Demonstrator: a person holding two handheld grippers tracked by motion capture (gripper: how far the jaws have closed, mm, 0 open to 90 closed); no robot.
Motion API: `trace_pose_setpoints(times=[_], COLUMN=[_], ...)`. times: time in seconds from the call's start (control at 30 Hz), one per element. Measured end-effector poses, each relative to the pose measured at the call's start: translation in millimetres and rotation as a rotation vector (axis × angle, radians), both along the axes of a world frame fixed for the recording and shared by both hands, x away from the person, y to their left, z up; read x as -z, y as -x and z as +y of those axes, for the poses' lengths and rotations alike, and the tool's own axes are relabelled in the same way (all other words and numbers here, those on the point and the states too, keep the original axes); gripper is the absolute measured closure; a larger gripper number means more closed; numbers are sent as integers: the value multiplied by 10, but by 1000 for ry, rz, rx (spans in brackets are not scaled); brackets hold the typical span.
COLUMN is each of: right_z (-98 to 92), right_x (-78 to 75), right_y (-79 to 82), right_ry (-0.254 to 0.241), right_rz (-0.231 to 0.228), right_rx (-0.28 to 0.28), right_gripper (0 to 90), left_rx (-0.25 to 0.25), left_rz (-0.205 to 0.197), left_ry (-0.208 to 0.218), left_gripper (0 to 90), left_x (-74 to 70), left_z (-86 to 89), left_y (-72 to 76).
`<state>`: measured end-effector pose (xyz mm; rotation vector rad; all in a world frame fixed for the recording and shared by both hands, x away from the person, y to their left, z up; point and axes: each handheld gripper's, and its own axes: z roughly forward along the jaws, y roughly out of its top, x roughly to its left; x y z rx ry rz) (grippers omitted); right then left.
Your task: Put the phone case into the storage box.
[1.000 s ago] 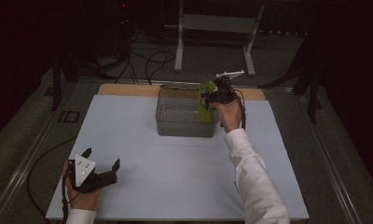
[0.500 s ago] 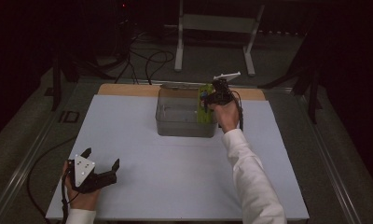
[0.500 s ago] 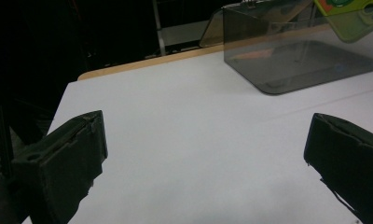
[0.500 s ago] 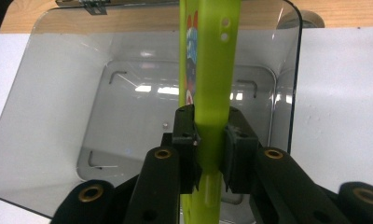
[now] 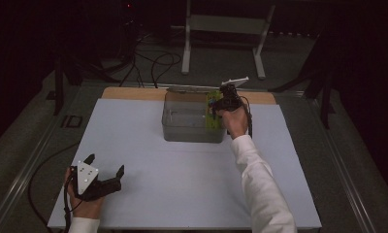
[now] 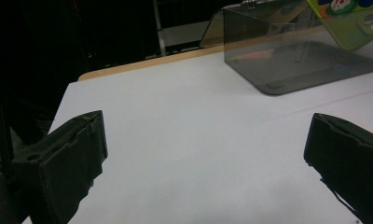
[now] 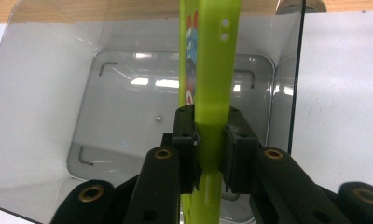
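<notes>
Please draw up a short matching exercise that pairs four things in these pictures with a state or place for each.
Things:
1. right tool
2. left tool
3. green phone case
4. clear box

States or places:
A. open, over the white sheet
B. held edge-up above the box
C. at the table's far side
D. shut on the case

Pairs: 1-D, 2-A, 3-B, 4-C

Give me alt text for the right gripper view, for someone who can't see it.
The right gripper has its two black jaws shut on the edge of a lime-green phone case, held upright over an open clear plastic box. The box stands on a white table top.
</notes>
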<state>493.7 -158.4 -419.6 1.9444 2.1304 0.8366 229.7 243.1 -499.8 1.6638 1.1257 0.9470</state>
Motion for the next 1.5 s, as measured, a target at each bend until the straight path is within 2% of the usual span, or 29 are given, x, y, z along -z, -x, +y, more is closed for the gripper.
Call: trace_pose_setpoints(times=[0.8, 1.13, 1.5], right_z=[-14, 31, 43], right_x=[99, 167, 189], right_y=[-34, -62, -93], right_ry=[13, 37, 50], right_rz=[38, 64, 67], right_rx=[8, 8, 26], right_gripper=[776, 775, 767], left_rx=[1, -1, -2], left_rz=[3, 0, 1], left_ry=[-1, 3, 3], left_gripper=[0, 0, 0], left_x=[3, 1, 1], left_z=[-3, 6, 8], left_y=[-2, -2, -1])
